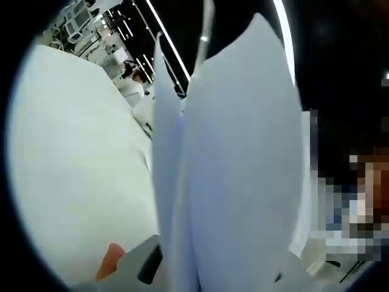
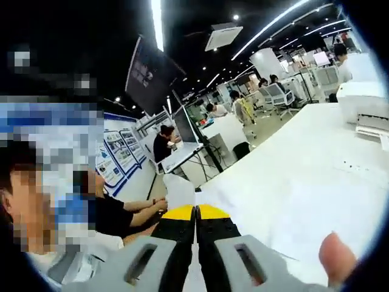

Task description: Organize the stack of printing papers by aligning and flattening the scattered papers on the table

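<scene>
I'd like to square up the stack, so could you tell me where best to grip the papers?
Judging by the left gripper view, the papers stand upright and fan apart at the top; grip low, near the bottom edge where the sheets meet, closing across their faces from either side.

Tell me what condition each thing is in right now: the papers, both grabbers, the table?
papers: upright, clamped, sheets fanned apart, not aligned
left gripper: shut on papers
right gripper: jaws together, thin sheet edge between them
table: white; paper sheets lying flat
</scene>
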The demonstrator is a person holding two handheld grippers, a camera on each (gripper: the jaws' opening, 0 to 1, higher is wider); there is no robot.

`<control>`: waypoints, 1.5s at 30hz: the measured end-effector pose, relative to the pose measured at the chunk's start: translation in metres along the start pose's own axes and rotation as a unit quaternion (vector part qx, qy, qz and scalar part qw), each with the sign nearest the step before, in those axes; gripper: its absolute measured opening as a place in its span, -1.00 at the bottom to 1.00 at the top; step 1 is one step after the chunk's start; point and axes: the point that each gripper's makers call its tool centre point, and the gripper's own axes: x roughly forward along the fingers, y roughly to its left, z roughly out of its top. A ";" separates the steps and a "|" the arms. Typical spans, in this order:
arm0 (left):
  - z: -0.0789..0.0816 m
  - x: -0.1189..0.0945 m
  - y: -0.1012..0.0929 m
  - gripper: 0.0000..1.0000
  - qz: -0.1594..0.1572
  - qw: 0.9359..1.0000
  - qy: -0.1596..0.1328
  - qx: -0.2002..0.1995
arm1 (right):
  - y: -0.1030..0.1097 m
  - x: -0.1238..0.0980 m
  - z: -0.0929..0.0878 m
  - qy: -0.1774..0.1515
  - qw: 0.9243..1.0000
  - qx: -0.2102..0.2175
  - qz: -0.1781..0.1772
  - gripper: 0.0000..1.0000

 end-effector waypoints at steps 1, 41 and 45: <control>0.001 0.000 0.001 -0.88 0.000 1.000 0.000 0.000 | -0.003 0.000 0.001 0.002 1.000 0.000 -0.005 -1.00; 0.001 0.000 -0.003 -0.88 -0.004 1.000 -0.008 -0.005 | -0.062 0.000 -0.018 0.081 0.991 -0.038 -0.097 -1.00; 0.001 0.000 -0.004 -0.83 -0.005 1.000 -0.010 -0.004 | -0.067 -0.003 -0.016 0.077 0.992 -0.026 -0.100 -1.00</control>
